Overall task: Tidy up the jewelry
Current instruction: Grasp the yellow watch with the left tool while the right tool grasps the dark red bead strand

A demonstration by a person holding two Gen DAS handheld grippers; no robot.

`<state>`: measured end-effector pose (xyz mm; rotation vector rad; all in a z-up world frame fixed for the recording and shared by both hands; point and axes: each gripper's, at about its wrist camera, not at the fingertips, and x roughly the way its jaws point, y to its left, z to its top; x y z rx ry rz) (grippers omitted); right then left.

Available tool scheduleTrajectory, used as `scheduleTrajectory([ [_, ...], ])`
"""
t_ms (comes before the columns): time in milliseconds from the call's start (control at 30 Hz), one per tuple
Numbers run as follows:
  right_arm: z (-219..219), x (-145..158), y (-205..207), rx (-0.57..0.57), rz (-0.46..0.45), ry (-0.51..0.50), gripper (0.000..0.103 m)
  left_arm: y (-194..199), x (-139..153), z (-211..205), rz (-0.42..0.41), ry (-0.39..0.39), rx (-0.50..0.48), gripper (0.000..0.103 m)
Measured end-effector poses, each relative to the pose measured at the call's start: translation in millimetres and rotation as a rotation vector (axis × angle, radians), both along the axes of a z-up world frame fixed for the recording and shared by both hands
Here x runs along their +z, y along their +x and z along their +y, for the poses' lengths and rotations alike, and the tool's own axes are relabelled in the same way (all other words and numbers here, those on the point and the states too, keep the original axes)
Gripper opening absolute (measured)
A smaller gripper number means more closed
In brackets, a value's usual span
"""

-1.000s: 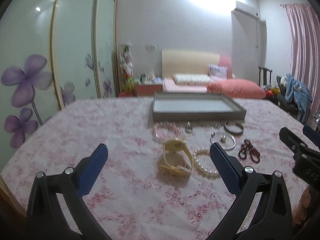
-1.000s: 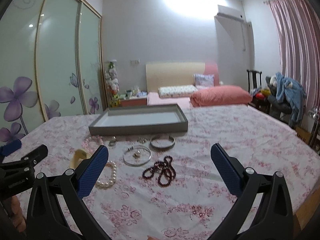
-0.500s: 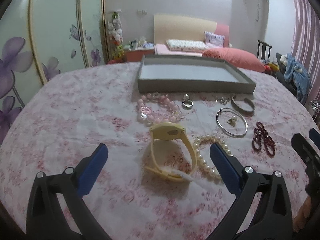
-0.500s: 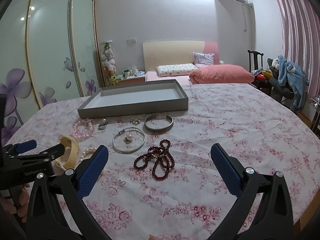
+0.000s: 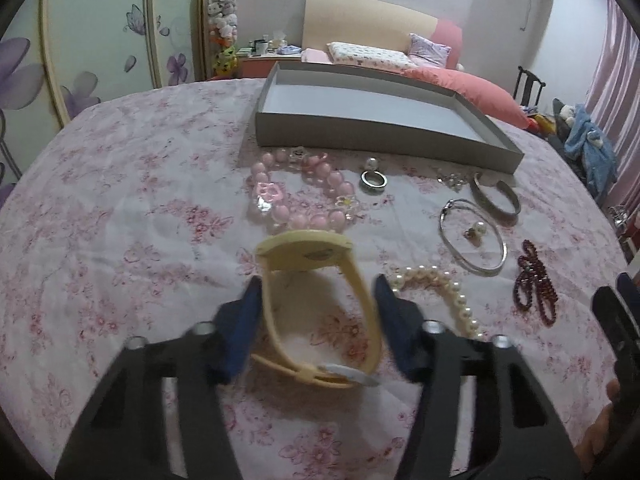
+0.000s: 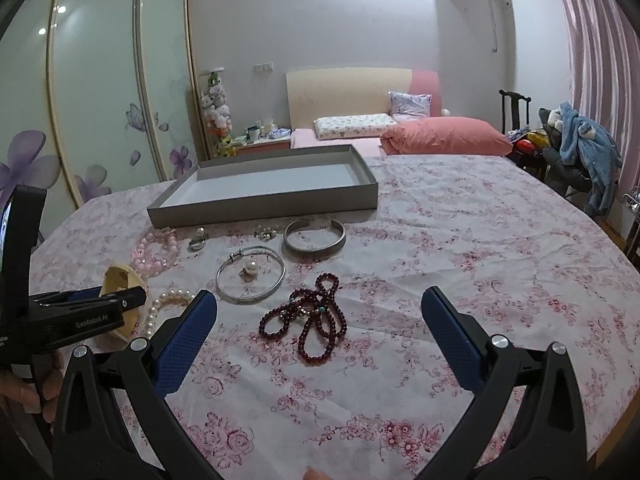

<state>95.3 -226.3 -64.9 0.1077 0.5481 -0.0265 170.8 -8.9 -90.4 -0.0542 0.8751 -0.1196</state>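
The left gripper (image 5: 318,312) straddles the loop of a yellow watch (image 5: 316,300) lying on the tabletop (image 5: 120,220); its blue fingers (image 5: 246,320) sit just outside the strap on either side, and whether they press it I cannot tell. A white pearl bracelet (image 5: 444,292) lies just beside the right-hand finger, close enough to crowd it. Beyond the watch are a pink bead bracelet (image 5: 300,196), a silver ring (image 5: 374,180), a thin silver bangle (image 5: 474,238) with a pearl earring (image 5: 476,230) inside it, a wide silver cuff (image 5: 496,200) and a dark red bead string (image 6: 312,320). The right gripper (image 6: 320,332) hovers wide open above those red beads, holding nothing. A grey tray (image 6: 260,204) stands behind the jewelry. The tabletop wears a pink floral cloth; behind it are a bed (image 6: 400,132), flowered wardrobe doors (image 6: 100,100) and pink curtains (image 6: 600,40).
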Motion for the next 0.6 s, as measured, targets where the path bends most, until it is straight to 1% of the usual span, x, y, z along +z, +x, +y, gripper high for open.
scheduleTrajectory([
  [33,0,-1,2,0.005,0.012,-0.001,0.101,0,0,1,-0.002,-0.003,0.003,0.044],
  [100,0,-3,8,0.005,0.039,-0.003,0.101,1,1,4,-0.002,-0.024,0.002,0.041],
  [167,-2,-6,15,0.014,0.082,0.002,0.101,0,2,8,-0.004,-0.034,0.005,0.041],
  [300,-4,-14,34,0.034,0.18,0.005,0.094,-3,7,17,-0.027,-0.036,0.02,0.041],
  [367,-6,-18,42,0.05,0.227,0.028,0.089,-4,9,20,-0.036,-0.039,0.026,0.041],
  [400,-6,-21,48,0.052,0.251,0.032,0.089,-5,10,22,-0.041,-0.04,0.029,0.041],
  [600,0,-29,66,0.058,0.323,0.02,0.089,-7,12,29,-0.049,-0.051,0.038,0.041],
])
